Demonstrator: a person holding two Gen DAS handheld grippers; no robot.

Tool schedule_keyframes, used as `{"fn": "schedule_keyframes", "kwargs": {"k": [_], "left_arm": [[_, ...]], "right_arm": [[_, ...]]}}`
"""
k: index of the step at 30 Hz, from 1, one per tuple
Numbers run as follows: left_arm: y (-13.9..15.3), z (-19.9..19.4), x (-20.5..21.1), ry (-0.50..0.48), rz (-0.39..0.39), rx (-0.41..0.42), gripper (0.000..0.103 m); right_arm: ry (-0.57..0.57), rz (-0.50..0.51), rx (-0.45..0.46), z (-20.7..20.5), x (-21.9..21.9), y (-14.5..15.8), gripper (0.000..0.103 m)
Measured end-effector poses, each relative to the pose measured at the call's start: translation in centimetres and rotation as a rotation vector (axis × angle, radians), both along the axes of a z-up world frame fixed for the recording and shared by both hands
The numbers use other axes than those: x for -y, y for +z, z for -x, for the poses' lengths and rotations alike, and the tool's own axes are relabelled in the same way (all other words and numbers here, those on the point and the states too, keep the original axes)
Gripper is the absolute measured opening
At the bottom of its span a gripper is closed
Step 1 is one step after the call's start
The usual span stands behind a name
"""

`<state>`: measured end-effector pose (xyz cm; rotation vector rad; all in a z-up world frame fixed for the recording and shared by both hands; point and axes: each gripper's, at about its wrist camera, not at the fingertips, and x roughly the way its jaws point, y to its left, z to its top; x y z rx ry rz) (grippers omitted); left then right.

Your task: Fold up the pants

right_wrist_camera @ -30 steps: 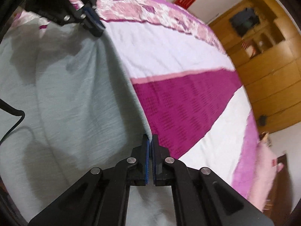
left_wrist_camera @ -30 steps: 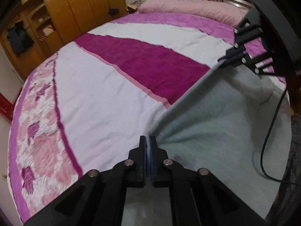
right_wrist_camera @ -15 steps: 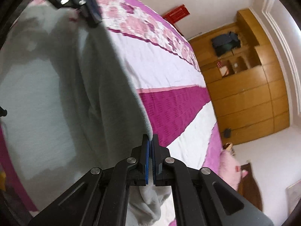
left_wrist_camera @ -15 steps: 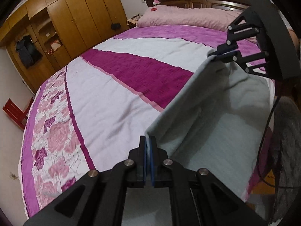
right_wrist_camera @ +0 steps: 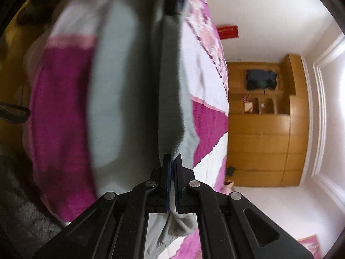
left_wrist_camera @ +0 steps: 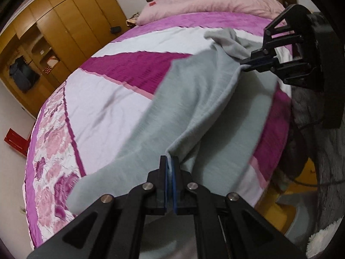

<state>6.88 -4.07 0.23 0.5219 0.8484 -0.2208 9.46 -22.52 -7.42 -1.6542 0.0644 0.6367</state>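
Soft grey fleece pants (left_wrist_camera: 194,108) stretched between two black grippers above the pink-and-magenta quilted bed (left_wrist_camera: 103,99).
Left gripper (left_wrist_camera: 170,161) and right gripper (left_wrist_camera: 248,64) each pinch the cloth's edge.

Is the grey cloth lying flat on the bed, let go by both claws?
No, the left gripper and right gripper both pinch the grey pants.

My left view looks down close over the bed (left_wrist_camera: 103,108) toward its pillow (left_wrist_camera: 204,4). My right view, rolled sideways, faces the bed's foot. Both share the wardrobe (right_wrist_camera: 263,129).
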Motion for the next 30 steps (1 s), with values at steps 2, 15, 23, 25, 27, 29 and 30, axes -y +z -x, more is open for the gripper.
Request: {"fn": "schedule_keyframes", "kwargs": {"k": [2, 15, 23, 25, 27, 29, 30], "left_arm": [[-0.5, 0.7, 0.5, -0.011, -0.013, 0.005, 0.003], [-2.0, 4.0, 3.3, -0.103, -0.207, 0.070, 0.003], [-3.9, 4.5, 3.7, -0.121, -0.215, 0.021, 0.003], [-4.4, 4.5, 3.9, -0.125, -0.238, 0.024, 0.003], [-4.9, 4.1, 4.0, -0.118, -0.241, 0.005, 0.003], [-4.9, 3.7, 4.0, -0.087, -0.222, -0.005, 0.004], [-4.8, 3.7, 4.0, -0.075, -0.209, -0.010, 0.006]], "right_arm": [[0.021, 0.029, 0.027, 0.8, 0.6, -1.2, 0.000], [0.056, 0.053, 0.073, 0.9, 0.5, -2.1, 0.000], [0.092, 0.135, 0.082, 1.8, 1.0, -5.0, 0.000], [0.081, 0.133, 0.074, 1.4, 0.4, -5.4, 0.000], [0.066, 0.124, 0.064, 0.9, -0.4, -5.5, 0.000], [0.054, 0.108, 0.066, 0.6, -1.0, -5.3, 0.000], [0.048, 0.102, 0.057, 0.6, -1.0, -5.1, 0.002]]}}
